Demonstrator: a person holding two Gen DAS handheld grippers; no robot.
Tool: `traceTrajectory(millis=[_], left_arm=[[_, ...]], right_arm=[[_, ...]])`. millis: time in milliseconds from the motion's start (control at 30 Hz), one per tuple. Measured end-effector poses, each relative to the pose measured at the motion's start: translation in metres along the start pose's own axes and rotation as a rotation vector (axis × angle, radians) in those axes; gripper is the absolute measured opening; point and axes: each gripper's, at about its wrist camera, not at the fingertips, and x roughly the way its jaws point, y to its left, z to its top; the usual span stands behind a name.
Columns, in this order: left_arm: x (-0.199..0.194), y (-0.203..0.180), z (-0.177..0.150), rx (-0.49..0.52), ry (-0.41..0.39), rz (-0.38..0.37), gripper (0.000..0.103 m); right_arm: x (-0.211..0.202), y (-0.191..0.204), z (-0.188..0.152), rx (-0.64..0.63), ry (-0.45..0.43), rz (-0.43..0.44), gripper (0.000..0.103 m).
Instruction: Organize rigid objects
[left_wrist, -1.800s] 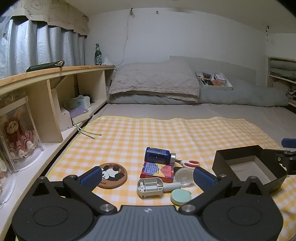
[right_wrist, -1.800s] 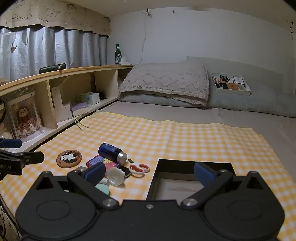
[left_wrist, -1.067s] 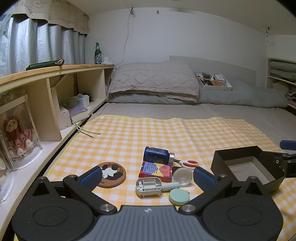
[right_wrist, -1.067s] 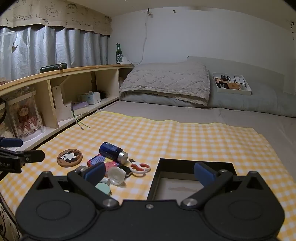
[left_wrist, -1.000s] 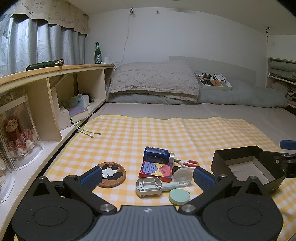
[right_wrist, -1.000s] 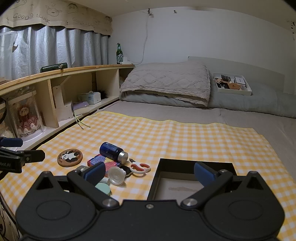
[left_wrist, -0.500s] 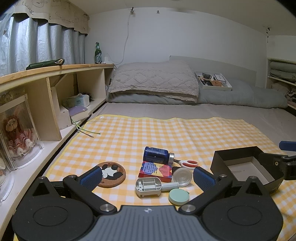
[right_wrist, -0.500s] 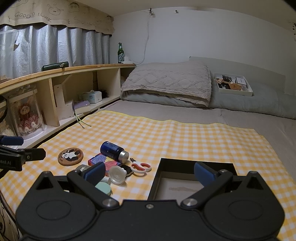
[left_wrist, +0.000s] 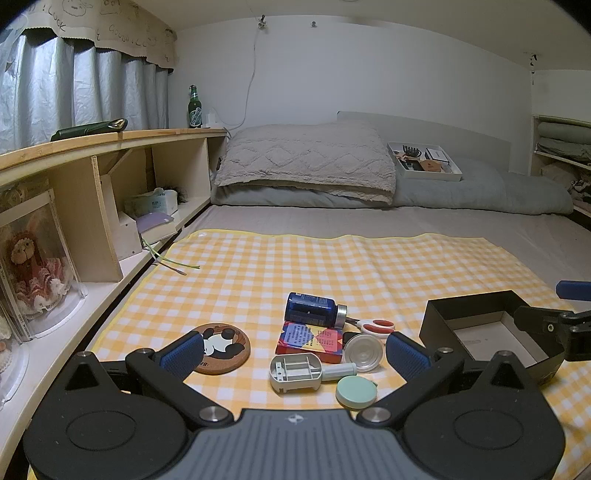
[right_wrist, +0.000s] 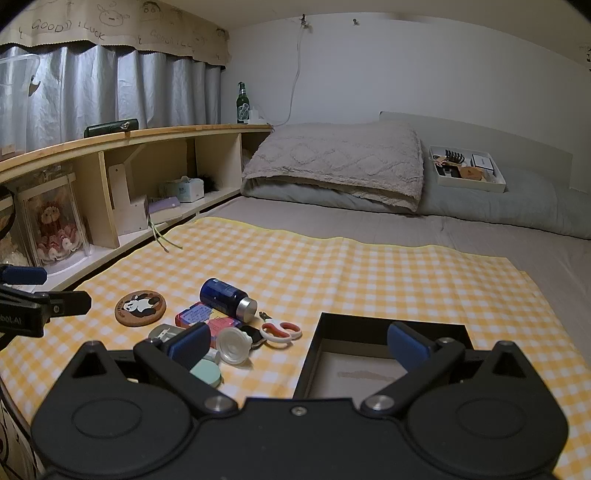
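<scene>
Both our left gripper (left_wrist: 293, 350) and right gripper (right_wrist: 299, 341) hover with jaws spread wide and empty, a mint round case (left_wrist: 356, 392), grey plastic holder (left_wrist: 295, 371), blue bottle (left_wrist: 314, 309) and scissors (left_wrist: 376, 326) clustered on the checked cloth (left_wrist: 332, 266) beside the black box (right_wrist: 391, 354).
</scene>
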Motion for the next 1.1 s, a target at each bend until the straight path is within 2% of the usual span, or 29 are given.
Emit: traceTrajectory(millis=[1100], left_arm=[[-0.0002,-0.0010,0.0007,-0.001,0.002,-0.001,0.103]], right_arm=[[-0.0001,0.0025,-0.0009,-0.007,0.002,-0.002,0.103]])
